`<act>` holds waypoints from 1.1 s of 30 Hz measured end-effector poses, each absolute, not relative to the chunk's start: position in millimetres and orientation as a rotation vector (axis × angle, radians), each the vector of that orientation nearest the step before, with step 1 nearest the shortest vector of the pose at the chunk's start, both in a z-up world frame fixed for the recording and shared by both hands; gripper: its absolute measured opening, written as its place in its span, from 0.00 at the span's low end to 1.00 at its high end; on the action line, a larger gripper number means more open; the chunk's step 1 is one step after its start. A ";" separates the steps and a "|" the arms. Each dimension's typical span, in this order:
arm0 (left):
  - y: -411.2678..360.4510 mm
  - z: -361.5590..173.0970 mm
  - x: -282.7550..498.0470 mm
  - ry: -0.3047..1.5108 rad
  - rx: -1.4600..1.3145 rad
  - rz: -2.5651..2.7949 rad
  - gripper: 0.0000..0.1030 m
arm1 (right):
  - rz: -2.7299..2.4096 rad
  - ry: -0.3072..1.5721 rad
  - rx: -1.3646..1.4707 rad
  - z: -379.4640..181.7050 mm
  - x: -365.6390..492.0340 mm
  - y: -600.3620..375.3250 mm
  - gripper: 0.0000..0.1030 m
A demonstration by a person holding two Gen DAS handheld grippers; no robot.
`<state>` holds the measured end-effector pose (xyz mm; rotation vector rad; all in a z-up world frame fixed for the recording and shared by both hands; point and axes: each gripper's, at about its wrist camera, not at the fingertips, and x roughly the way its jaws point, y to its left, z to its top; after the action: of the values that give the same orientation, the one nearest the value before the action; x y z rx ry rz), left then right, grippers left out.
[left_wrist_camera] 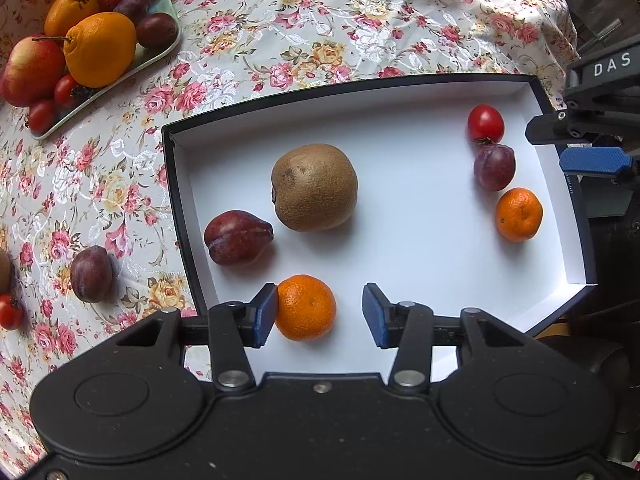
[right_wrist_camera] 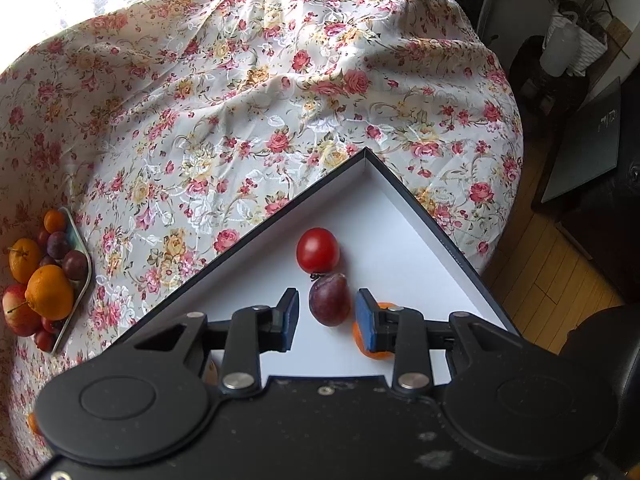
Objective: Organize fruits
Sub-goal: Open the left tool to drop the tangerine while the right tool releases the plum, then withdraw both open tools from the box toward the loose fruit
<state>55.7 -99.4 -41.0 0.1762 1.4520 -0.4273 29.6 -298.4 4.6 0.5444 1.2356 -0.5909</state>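
Note:
A white box with a black rim (left_wrist_camera: 420,220) holds several fruits. My left gripper (left_wrist_camera: 320,314) stands open over its near edge, and a mandarin (left_wrist_camera: 306,307) lies on the floor between the pads, against the left one and clear of the right one. A kiwi (left_wrist_camera: 314,187) and a dark red plum (left_wrist_camera: 238,237) lie just beyond it. My right gripper (right_wrist_camera: 327,316) is open around a purple plum (right_wrist_camera: 330,300) resting in the box (right_wrist_camera: 380,220), with small gaps on both sides. A tomato (right_wrist_camera: 317,250) sits just beyond; a second mandarin (right_wrist_camera: 374,354) is half hidden behind the right finger.
A pale green tray (left_wrist_camera: 162,6) piled with oranges, an apple, plums and tomatoes stands on the floral tablecloth far left. A loose plum (left_wrist_camera: 91,274) and a tomato (left_wrist_camera: 10,312) lie on the cloth left of the box. The table edge drops to wooden floor (right_wrist_camera: 560,280) on the right.

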 end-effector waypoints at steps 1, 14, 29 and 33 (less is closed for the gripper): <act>-99.5 -40.9 55.7 1.451 0.177 -0.427 0.52 | -0.591 1.233 0.521 6.5 30.7 -297.2 0.33; -100.6 -31.4 54.3 1.376 0.236 -0.391 0.53 | -0.591 1.287 0.514 -2.0 33.6 -293.3 0.33; -100.6 -30.2 54.4 1.355 0.259 -0.360 0.53 | -0.590 1.341 0.518 -9.7 36.1 -291.4 0.33; -100.3 -28.0 54.2 1.340 0.267 -0.351 0.53 | -0.588 1.368 0.503 -13.6 37.0 -289.3 0.33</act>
<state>54.2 -100.3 -28.0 0.2670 1.3398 -0.3507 37.0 -289.3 -13.6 0.5027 1.3682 -0.5885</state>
